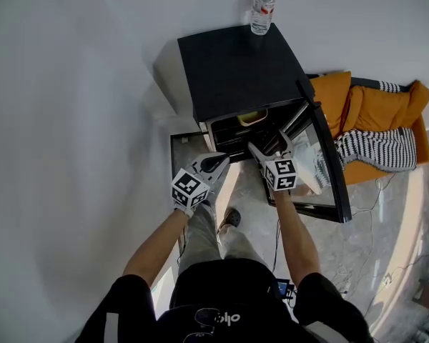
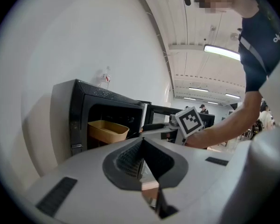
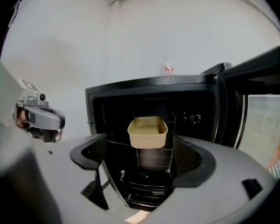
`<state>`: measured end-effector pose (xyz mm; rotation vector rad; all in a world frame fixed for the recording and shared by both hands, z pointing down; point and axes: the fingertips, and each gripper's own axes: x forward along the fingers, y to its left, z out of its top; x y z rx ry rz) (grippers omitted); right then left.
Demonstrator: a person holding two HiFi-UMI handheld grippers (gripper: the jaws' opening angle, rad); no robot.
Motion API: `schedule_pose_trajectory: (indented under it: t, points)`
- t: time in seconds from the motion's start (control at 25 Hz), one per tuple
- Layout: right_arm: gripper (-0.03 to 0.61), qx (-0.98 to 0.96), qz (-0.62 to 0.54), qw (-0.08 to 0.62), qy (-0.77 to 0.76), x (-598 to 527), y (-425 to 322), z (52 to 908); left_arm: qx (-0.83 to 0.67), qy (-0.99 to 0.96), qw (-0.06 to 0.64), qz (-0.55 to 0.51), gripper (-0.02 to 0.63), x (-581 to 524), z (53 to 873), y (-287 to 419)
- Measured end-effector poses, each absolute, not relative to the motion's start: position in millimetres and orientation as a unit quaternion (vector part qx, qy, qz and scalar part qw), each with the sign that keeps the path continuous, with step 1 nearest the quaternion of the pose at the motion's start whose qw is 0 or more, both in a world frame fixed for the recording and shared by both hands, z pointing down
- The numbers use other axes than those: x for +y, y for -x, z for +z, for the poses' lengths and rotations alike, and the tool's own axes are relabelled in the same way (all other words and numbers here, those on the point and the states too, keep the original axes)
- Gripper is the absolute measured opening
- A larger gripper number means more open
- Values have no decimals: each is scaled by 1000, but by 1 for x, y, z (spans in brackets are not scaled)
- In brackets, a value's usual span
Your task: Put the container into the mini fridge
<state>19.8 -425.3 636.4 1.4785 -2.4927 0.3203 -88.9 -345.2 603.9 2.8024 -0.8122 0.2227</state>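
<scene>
Black short-sleeved shirt (image 1: 222, 288), olive trousers (image 1: 200, 238), white left tongs (image 1: 218, 164) and right tongs (image 1: 269, 146) with marker cubes (image 1: 190, 189)

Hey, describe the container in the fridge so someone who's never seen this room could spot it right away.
Find the black mini fridge against the white wall, its door swung open. High inside it sits the container, an open tan tub with rounded corners. It is the only pale thing in the dark interior; the clear bottle stands on top of the fridge, not inside.

Matt tan container (image 3: 148, 133), shiny black mini fridge (image 3: 154, 83)
</scene>
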Motion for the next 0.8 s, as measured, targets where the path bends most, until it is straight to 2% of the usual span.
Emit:
schedule_pose_trajectory:
  t: [0.12, 0.32, 0.44, 0.64, 0.8]
  points:
    - [365, -857, 101, 108, -494, -406, -25, 616, -283, -950, 101, 85, 8, -343, 594, 86]
    - [247, -867, 93, 101, -478, -369, -29, 586, -301, -944, 97, 95, 8, -333, 579, 84]
    - [150, -869, 102, 96, -474, -352, -32, 571, -312, -940, 107, 82, 8, -330, 564, 85]
    - [47, -870, 103, 98, -473, -329, -37, 551, -312, -941, 109, 77, 8, -322, 543, 79]
    - [9, -870, 109, 94, -471, -320, -44, 535, -319, -940, 86, 84, 8, -315, 530, 74]
